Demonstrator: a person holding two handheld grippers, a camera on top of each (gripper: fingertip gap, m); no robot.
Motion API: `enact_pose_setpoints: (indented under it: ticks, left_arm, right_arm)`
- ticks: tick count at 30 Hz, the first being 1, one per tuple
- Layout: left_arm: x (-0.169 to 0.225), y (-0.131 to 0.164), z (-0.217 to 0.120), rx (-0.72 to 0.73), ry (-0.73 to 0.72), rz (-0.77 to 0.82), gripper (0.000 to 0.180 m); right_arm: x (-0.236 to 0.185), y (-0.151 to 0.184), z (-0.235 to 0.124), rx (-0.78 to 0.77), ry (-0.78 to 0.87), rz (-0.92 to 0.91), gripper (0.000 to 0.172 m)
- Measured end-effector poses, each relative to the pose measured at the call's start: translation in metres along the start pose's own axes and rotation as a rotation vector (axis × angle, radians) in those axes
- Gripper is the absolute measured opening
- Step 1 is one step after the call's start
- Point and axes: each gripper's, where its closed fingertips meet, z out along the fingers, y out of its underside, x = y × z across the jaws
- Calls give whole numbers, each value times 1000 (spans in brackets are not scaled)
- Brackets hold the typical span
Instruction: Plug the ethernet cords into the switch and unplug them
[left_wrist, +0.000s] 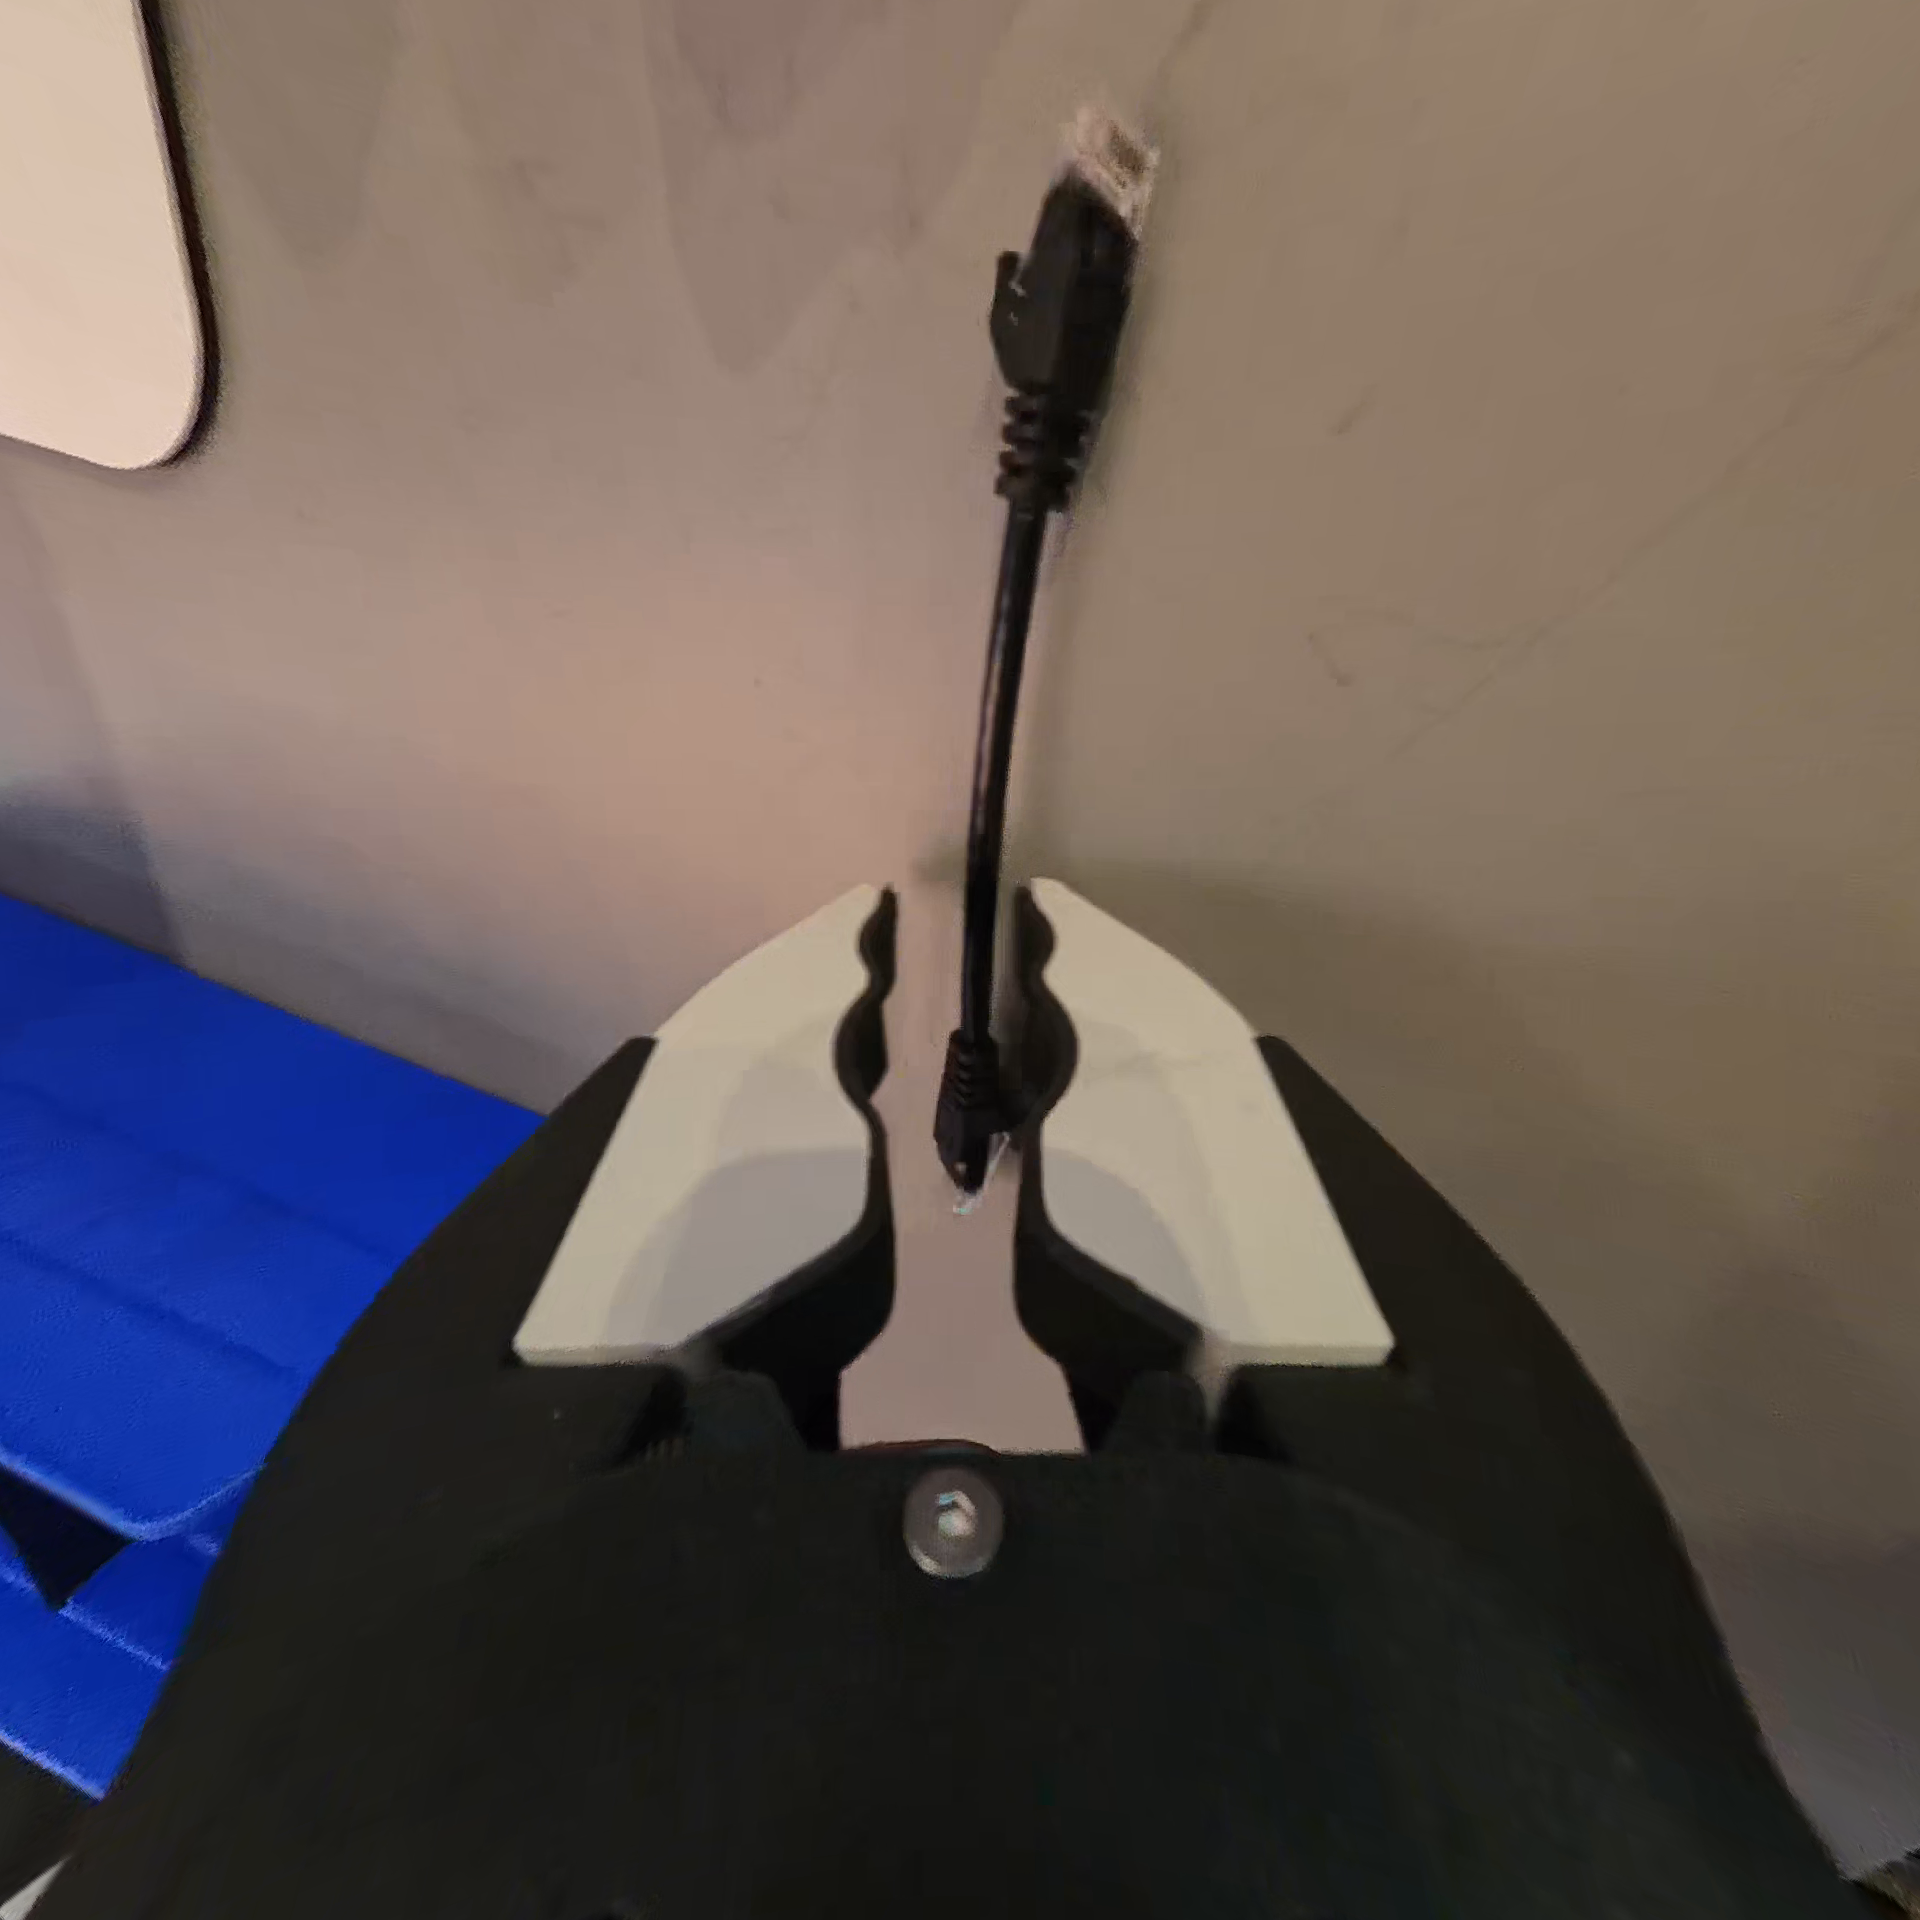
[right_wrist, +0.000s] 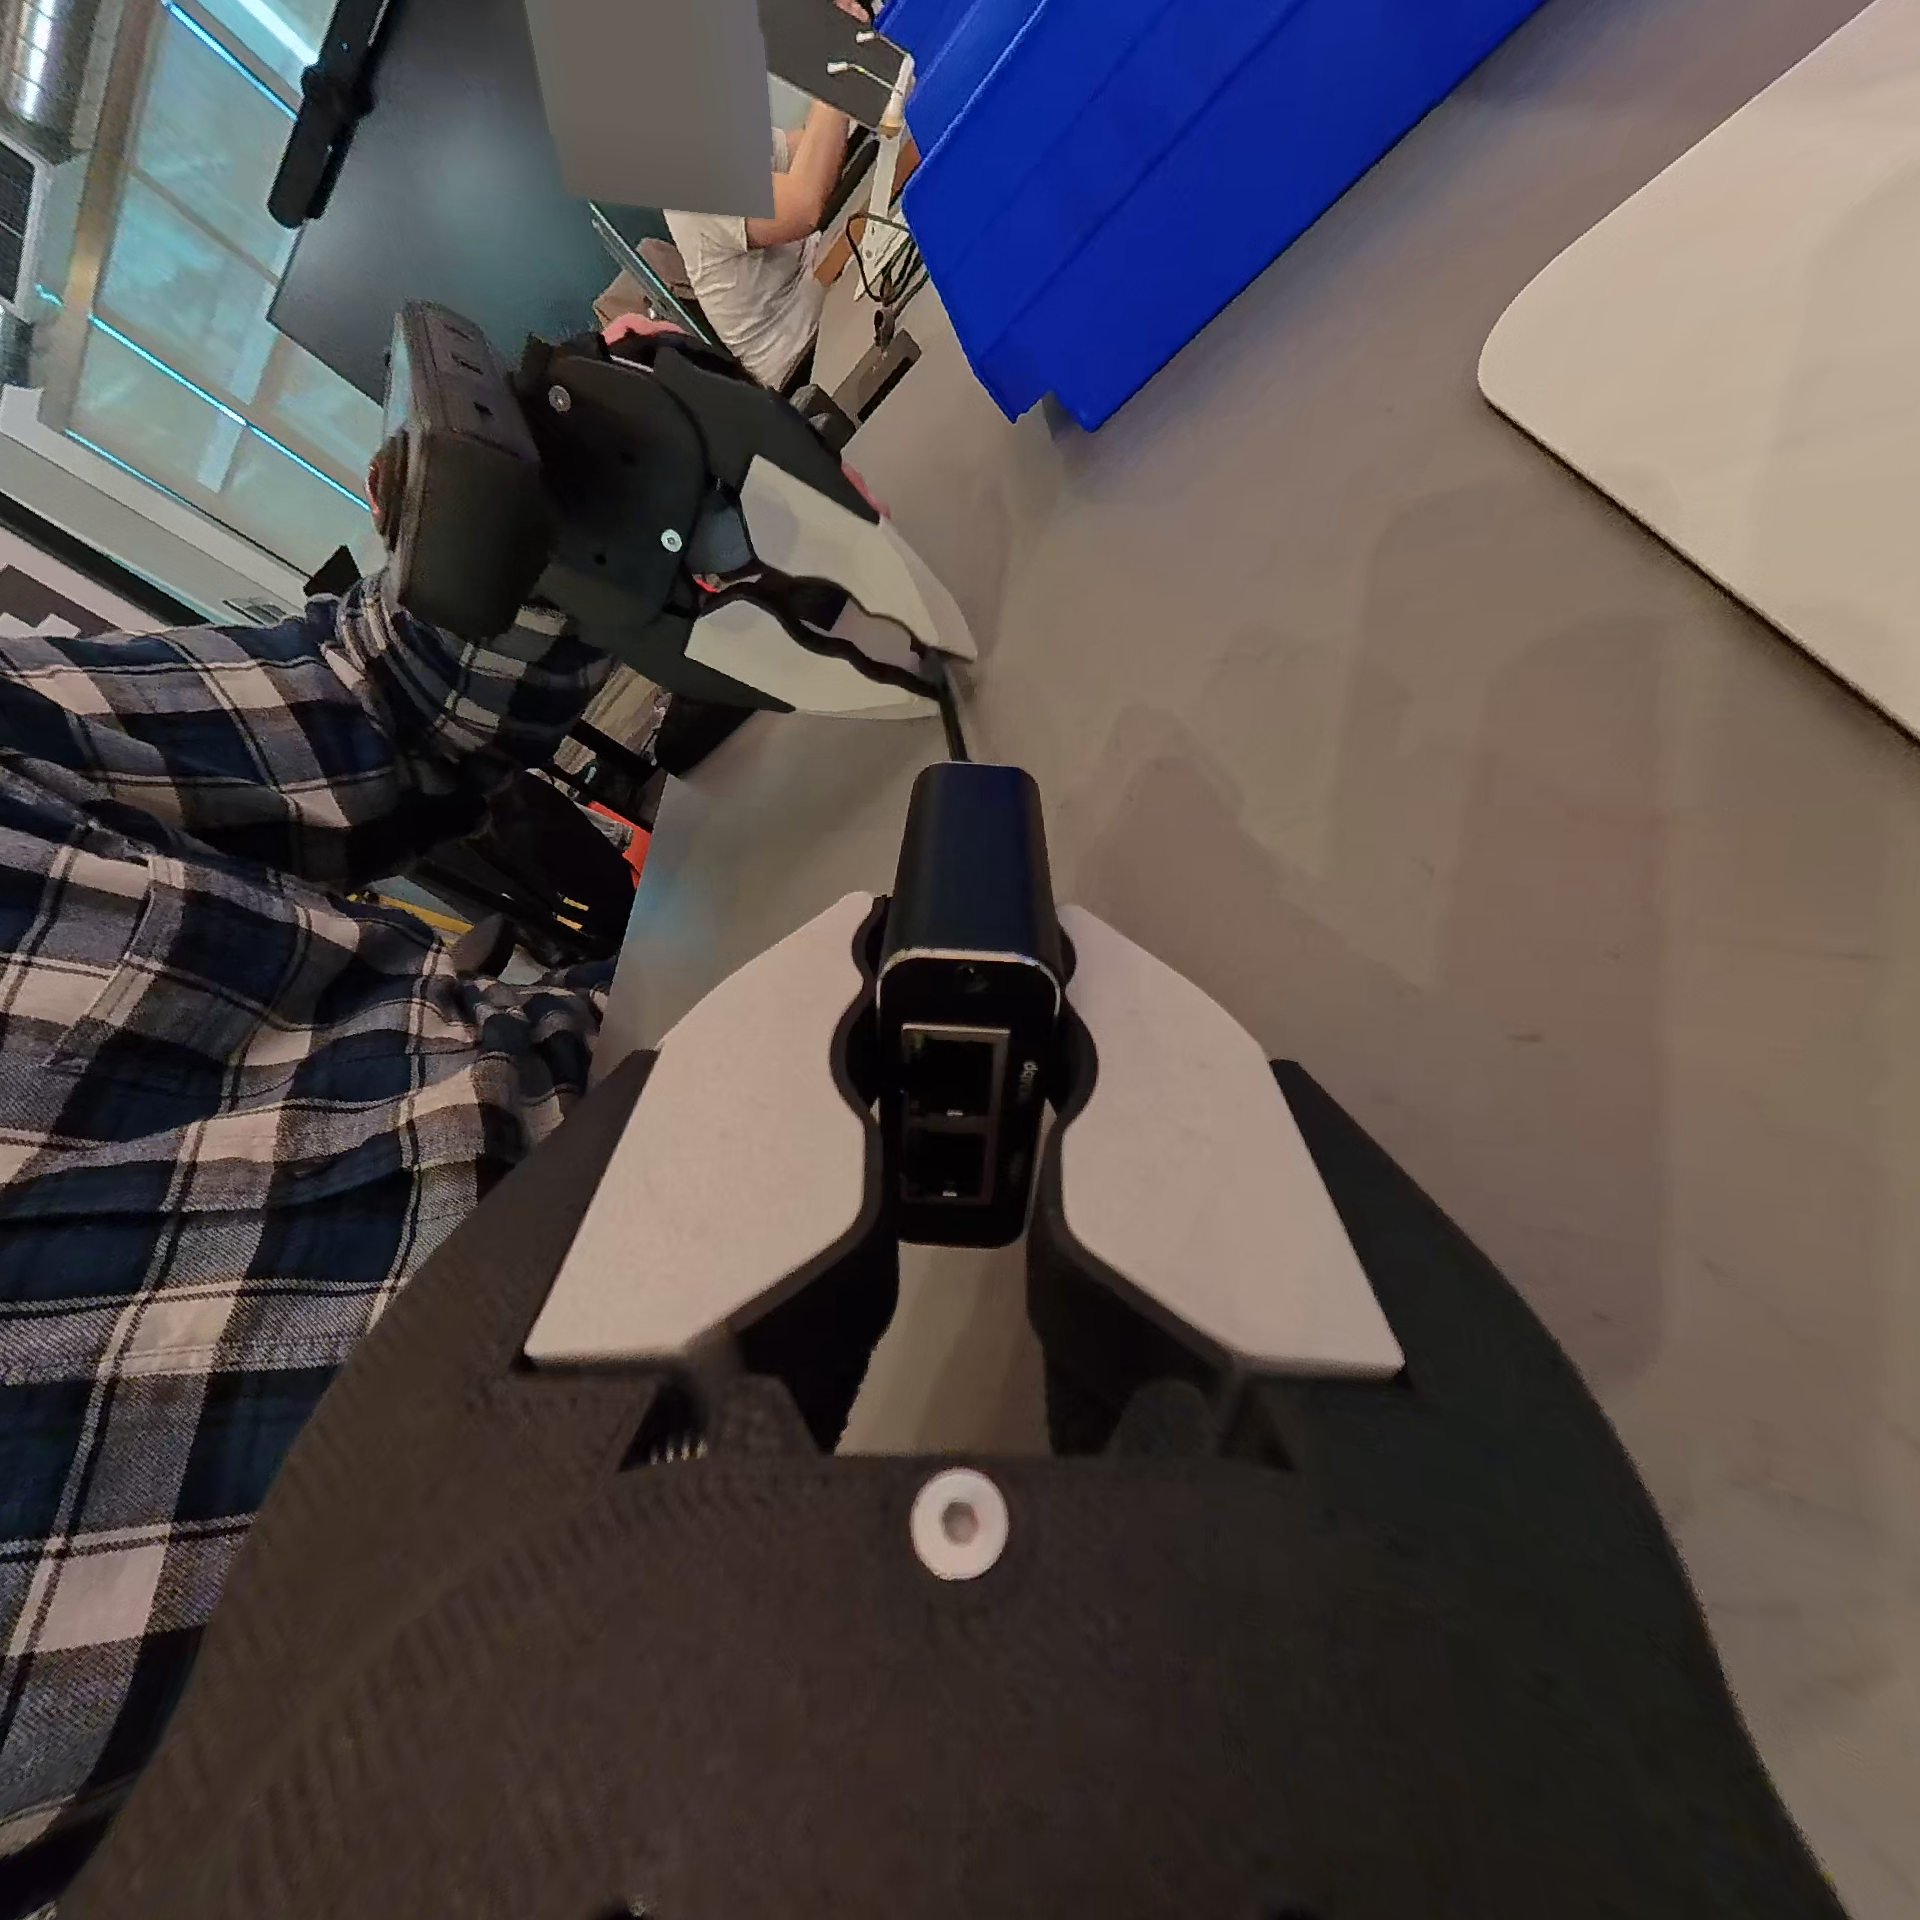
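**A:** What's lying around the work area, anything in the way?

**B:** Not much. There's a blue bin (right_wrist: 1143, 177) at the far side of the grey counter (right_wrist: 1455, 935), and a pale flat board (right_wrist: 1714, 416) with rounded corners off to the right. Both sit well clear of the tools. The closest clutter is the person's plaid sleeve (right_wrist: 208, 935) on the left, holding the left tool (right_wrist: 940, 649).

**A:** And the switch?

**B:** The right tool (right_wrist: 971, 904) is clamped on it. It's a small black switch (right_wrist: 971, 935), with the white fingers (right_wrist: 748, 1122) pressing on both sides and its two ports facing the camera. A black cord (right_wrist: 951, 717) comes out of its far end and runs up to the left tool's tip.

**A:** Does the left camera add anything?

**B:** Yeah. It shows a short black cord (left_wrist: 1003, 665) with a plug (left_wrist: 1060, 312) at the far end, lying along the counter, and the near end sits between the left tool's (left_wrist: 956, 894) fingers. The fingers stand a bit apart, with a gap on the left side of the cord. I can't tell if they actually grip it. That view never shows the switch.

**A:** And the room?

**B:** Only the right camera shows it. There's a big dark screen (right_wrist: 436, 208), windows behind it, and another person seated far back.
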Motion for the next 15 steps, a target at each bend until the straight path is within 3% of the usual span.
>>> enact_pose_setpoints:
  ticks: [1, 7, 15]
  left_arm:
    - [0, -3, -1, 5, 5, 6, 32]
    - [0, -32, -7, 62, 42, 55, 49]
    - [12, -64, 7, 117, 169, 52, 25]
  right_arm:
    - [0, 0, 0, -1, 0, -1, 27]
    - [-1, 0, 0, 1, -7, -9, 27]
    - [-4, -1, -1, 6, -25, -30, 27]
